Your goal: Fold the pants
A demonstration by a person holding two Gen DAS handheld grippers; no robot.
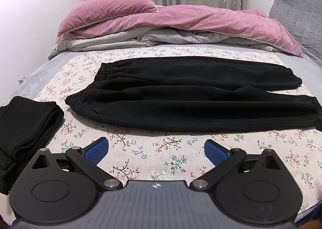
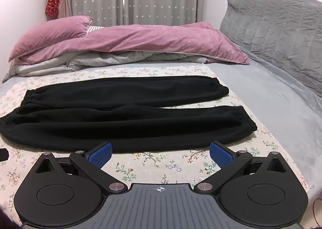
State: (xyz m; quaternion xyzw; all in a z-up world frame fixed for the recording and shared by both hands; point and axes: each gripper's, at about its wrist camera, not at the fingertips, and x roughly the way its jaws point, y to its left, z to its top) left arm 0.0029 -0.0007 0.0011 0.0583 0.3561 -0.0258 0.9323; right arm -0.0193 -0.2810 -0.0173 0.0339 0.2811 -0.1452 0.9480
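Your left gripper and right gripper both gape wide, holding nothing, above the floral cloth's near edge; black pants lie flat mid-cloth.

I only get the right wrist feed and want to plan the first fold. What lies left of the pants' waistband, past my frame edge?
Observer: A folded black garment lies on the floral cloth, left of the black pants and apart from them.
Operator: Is the left tool touching anything?
Observer: No. The left tool is open, over bare floral cloth, short of the pants' near edge.
Operator: Is the waistband flat?
Observer: The waistband is spread open, its two elastic edges lying apart.
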